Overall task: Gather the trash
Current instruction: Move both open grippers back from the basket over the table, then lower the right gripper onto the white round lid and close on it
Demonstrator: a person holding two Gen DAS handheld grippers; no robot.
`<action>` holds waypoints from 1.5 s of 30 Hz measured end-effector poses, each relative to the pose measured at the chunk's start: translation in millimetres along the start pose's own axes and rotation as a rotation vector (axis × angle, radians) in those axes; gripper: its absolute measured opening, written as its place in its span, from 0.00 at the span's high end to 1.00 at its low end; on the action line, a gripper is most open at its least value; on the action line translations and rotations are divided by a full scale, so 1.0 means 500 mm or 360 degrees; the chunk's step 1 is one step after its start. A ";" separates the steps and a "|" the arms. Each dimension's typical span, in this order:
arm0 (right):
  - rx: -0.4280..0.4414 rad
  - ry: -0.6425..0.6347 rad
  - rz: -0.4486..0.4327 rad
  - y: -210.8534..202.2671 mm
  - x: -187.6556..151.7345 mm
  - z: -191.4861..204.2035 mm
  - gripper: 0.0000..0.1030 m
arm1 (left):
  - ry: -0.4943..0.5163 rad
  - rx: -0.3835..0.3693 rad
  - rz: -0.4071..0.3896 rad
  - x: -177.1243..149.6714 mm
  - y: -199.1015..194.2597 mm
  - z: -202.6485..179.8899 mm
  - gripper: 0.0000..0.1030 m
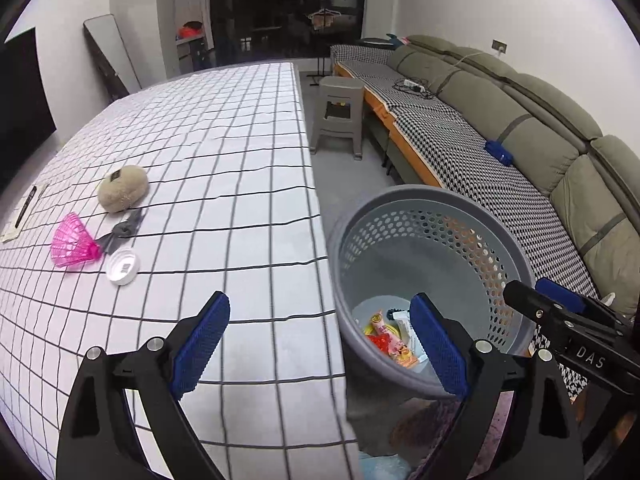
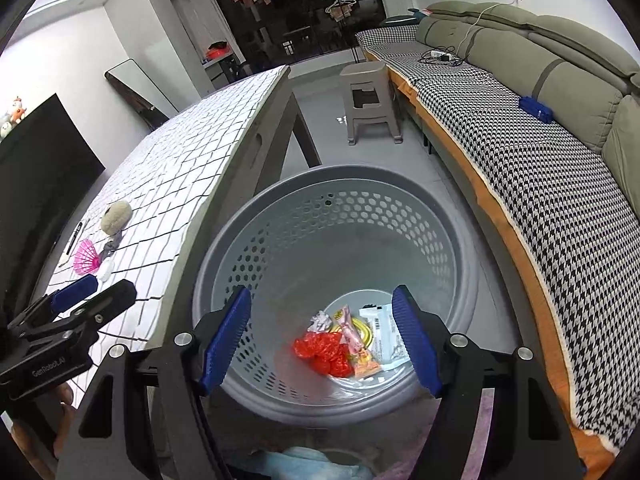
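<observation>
Jaws of the left gripper [image 1: 320, 344] stand wide and empty at lower centre, over the surface [image 1: 224, 152] edge; jaws of the right gripper [image 2: 322, 338] gape empty above the grey basket [image 2: 280, 188]. Trash [image 2: 344, 340] lies on the basket floor; a pink shuttlecock [image 1: 72, 246] and white lid [image 1: 123, 266] lie centre left.

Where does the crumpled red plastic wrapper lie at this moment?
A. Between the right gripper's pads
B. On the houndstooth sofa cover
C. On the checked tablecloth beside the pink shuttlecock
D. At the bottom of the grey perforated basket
D: the red wrapper lies on the floor of the grey basket among other wrappers, and the right gripper above it is open and empty.
</observation>
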State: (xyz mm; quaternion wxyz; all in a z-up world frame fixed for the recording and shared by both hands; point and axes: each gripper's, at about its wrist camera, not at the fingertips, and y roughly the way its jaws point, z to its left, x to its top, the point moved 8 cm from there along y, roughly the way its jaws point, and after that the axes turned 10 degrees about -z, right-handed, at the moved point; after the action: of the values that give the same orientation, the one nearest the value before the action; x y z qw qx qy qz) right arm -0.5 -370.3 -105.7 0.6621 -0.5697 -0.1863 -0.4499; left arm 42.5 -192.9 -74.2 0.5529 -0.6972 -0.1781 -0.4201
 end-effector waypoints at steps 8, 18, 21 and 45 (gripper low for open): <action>0.0067 -0.0098 -0.0032 -0.008 0.012 0.073 0.31 | -0.0103 0.0077 -0.0031 -0.003 -0.022 0.076 0.13; 0.0190 -0.0290 -0.0006 0.042 0.011 0.207 0.30 | -0.0196 0.0230 -0.0042 -0.024 -0.039 0.203 0.13; 0.0247 -0.0324 0.0010 0.064 0.010 0.253 0.30 | -0.0219 0.0286 -0.0022 -0.038 -0.040 0.249 0.13; 0.0563 -0.0725 0.0321 0.245 -0.033 0.608 0.30 | -0.0437 0.0583 0.0005 -0.082 -0.063 0.535 0.13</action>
State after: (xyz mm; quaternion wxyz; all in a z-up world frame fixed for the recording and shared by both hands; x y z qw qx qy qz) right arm 170.7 -90.3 -104.6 0.7336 -0.5474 -0.3478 -0.2031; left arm 99.9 72.4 -96.1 0.6414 -0.6361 -0.3239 -0.2813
